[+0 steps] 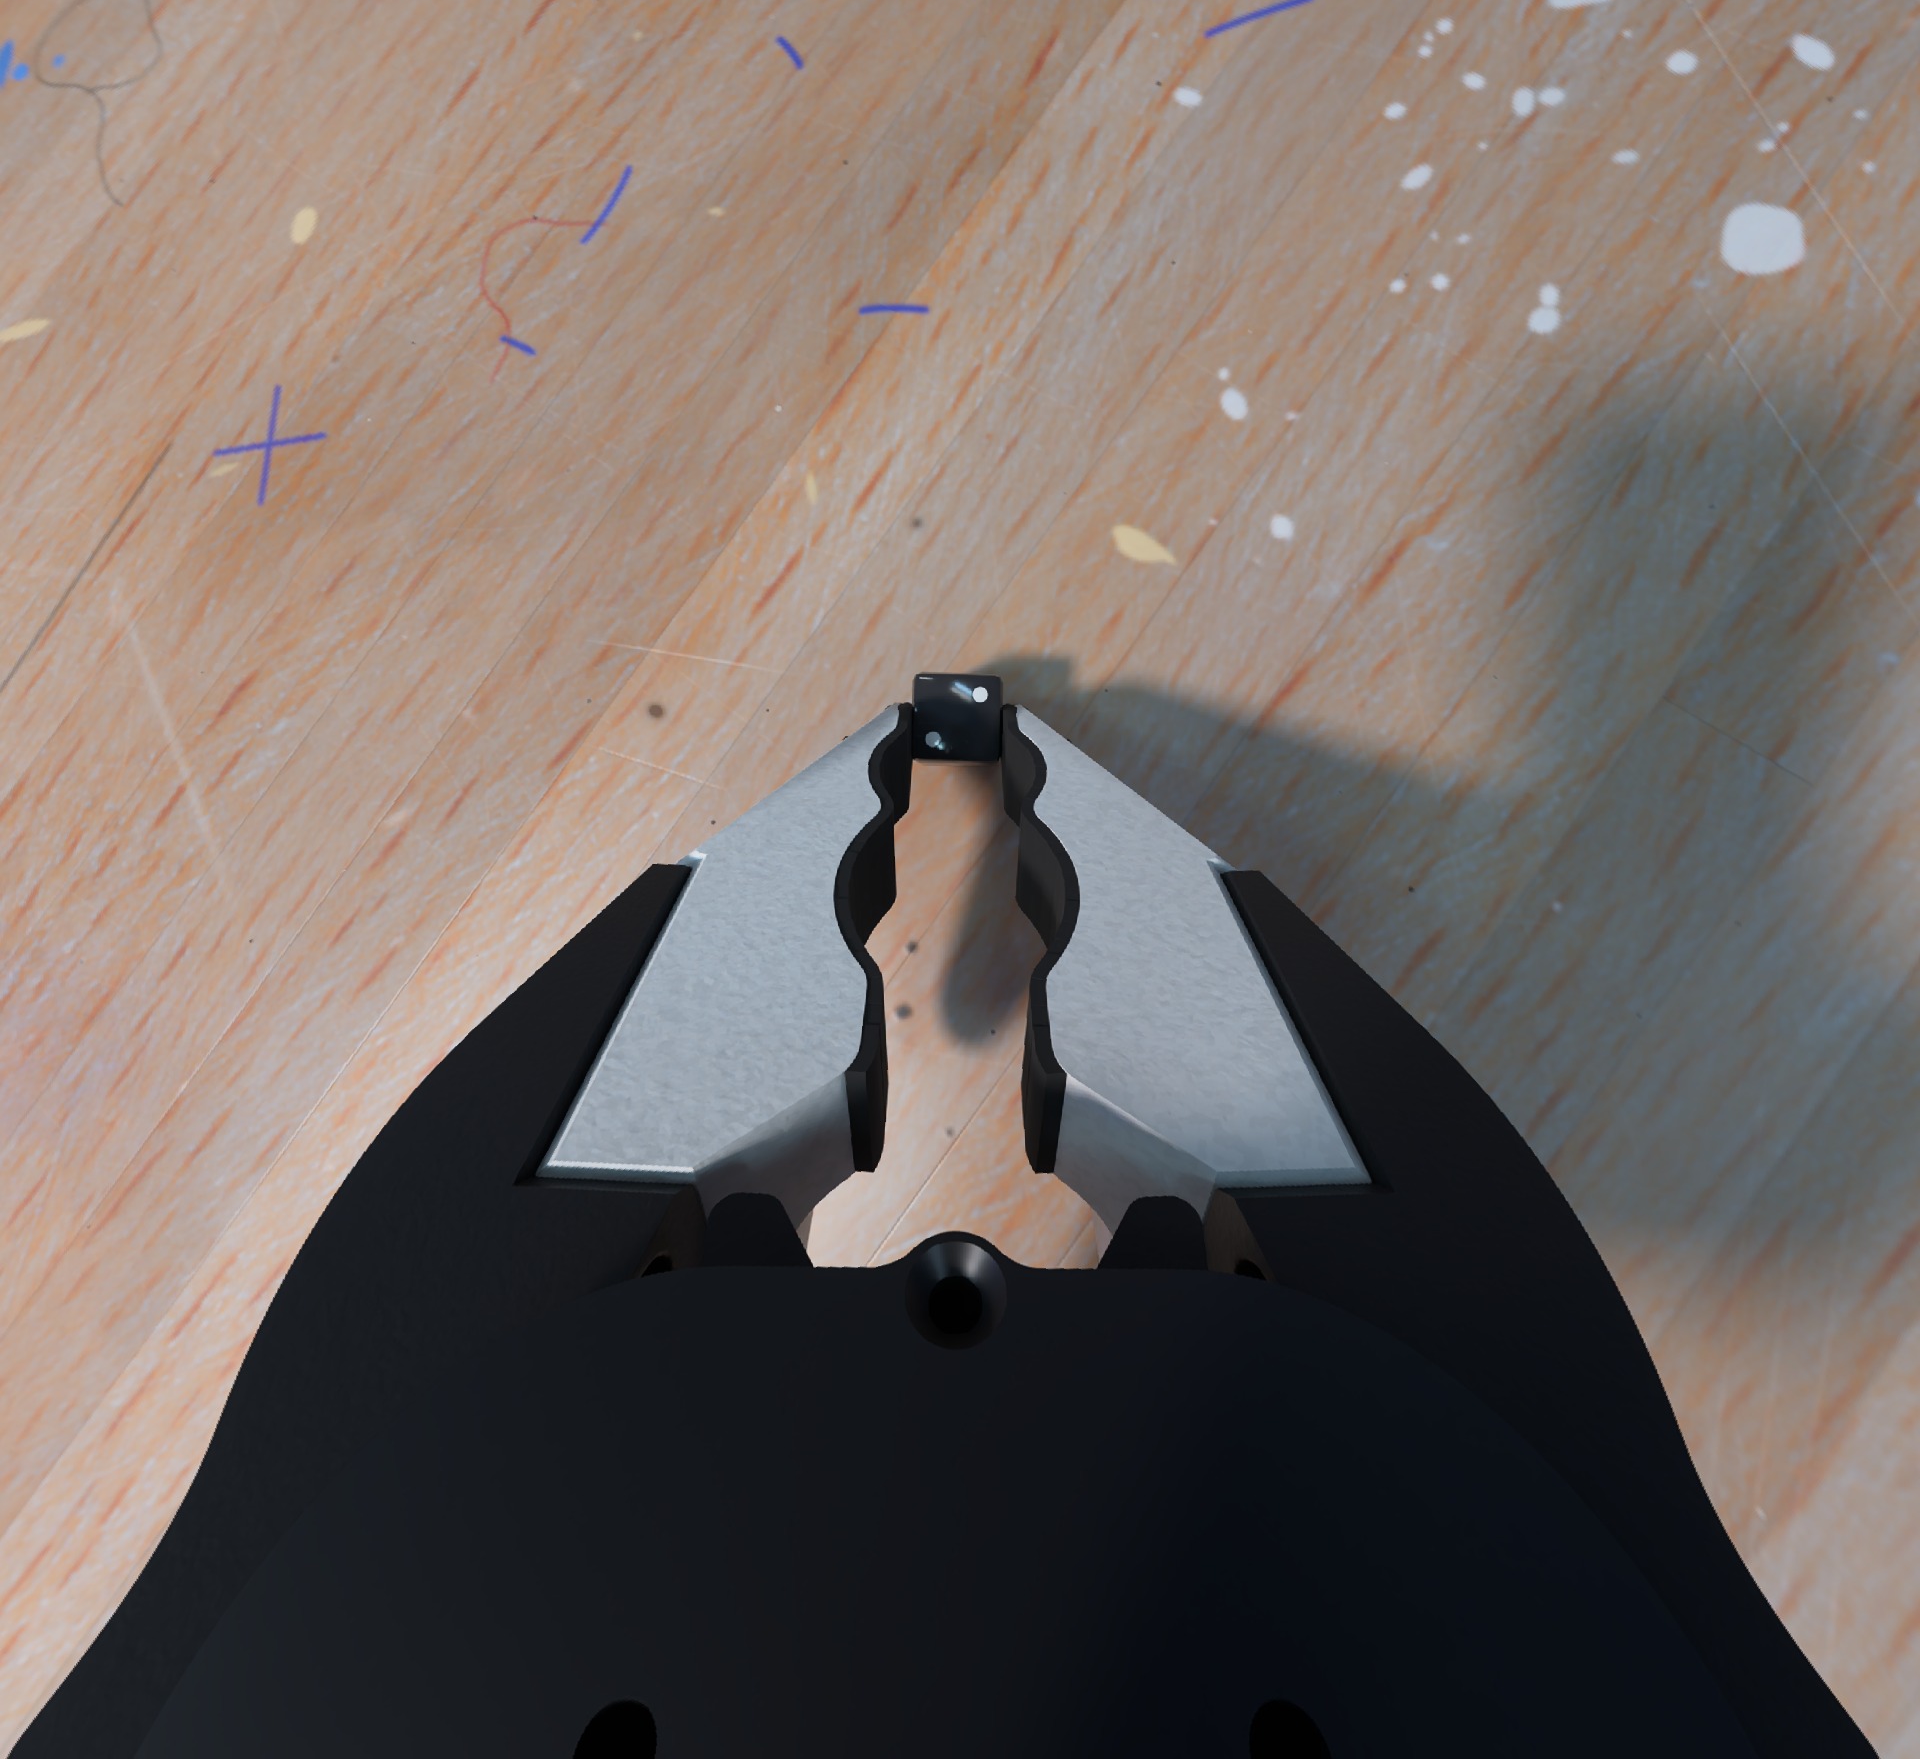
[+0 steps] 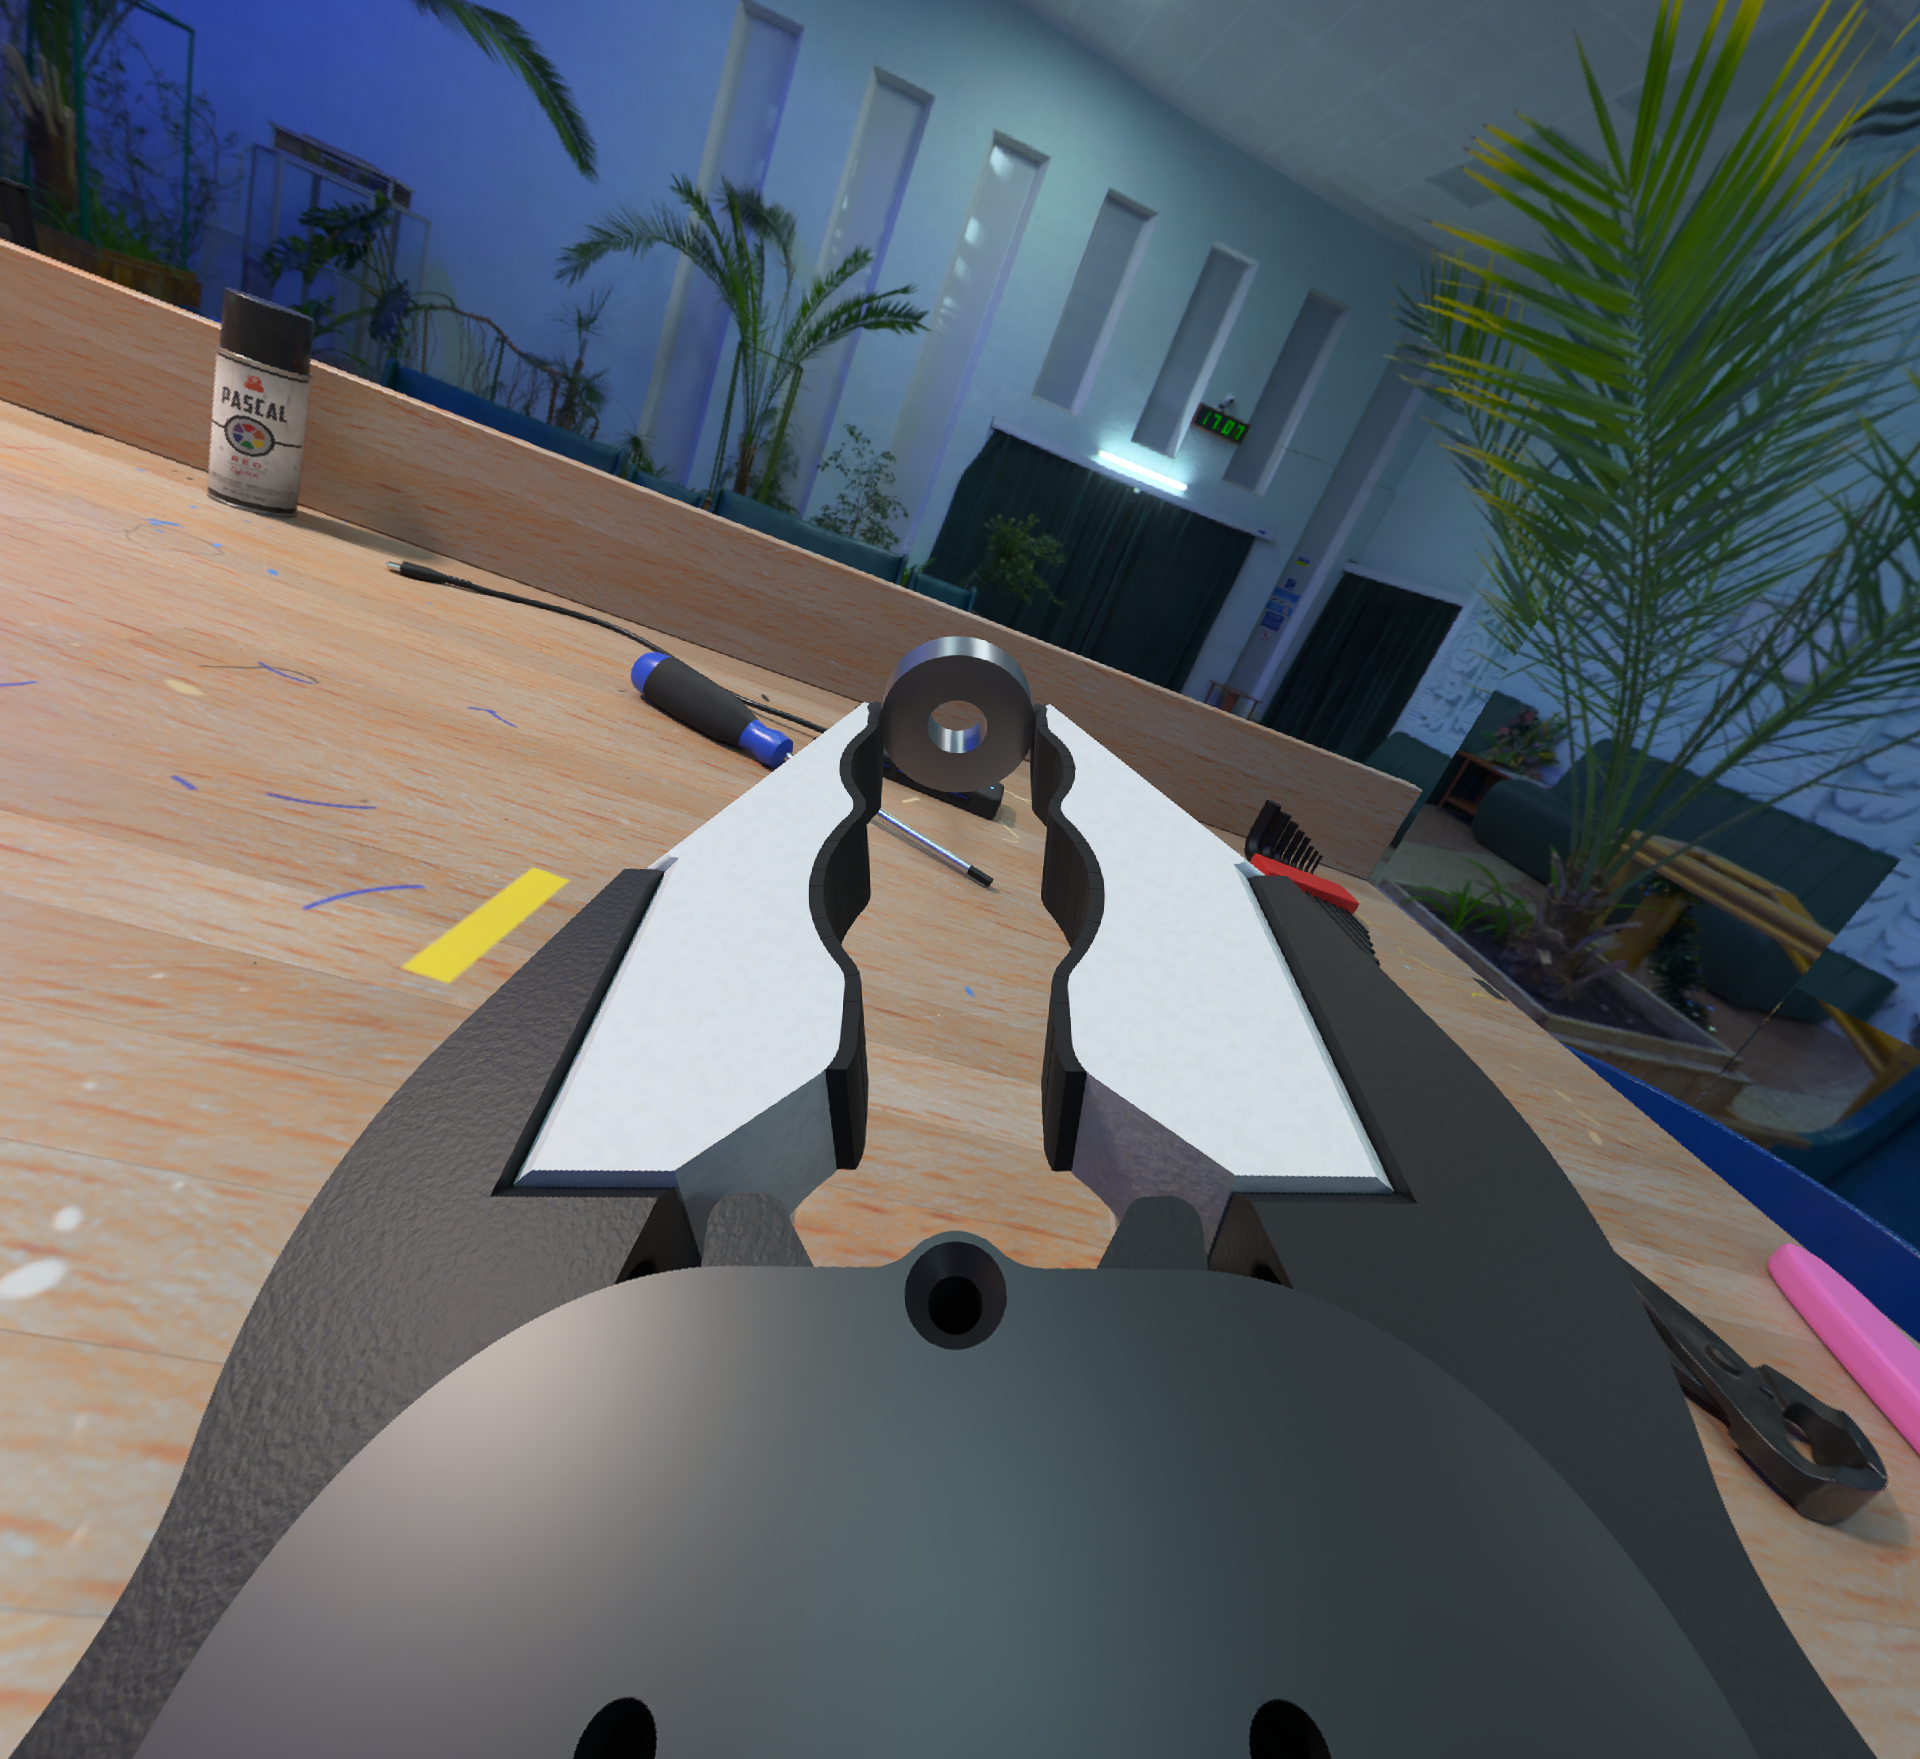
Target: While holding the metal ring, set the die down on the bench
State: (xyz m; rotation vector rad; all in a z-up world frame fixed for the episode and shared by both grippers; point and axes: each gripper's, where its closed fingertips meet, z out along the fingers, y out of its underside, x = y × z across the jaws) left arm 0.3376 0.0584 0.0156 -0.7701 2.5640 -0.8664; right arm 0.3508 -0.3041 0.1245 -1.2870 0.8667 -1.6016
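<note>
Two tongs clenched: left gripper pinches die, right gripper grips ring. Your die sits at fingertips, bench at 12 o'clock; releasing high risks a roll.

Upright spray can near the back rail, black cable trailing toward a blue-and-black screwdriver. Yellow tape strip, hex keys in red holder, dark pliers perhaps, pink strip alongside.

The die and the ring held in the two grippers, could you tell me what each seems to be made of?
The die looks like glossy black plastic: sharp highlights, white pips. The ring looks like polished steel: grey, bright banded reflections on its rim.
</note>
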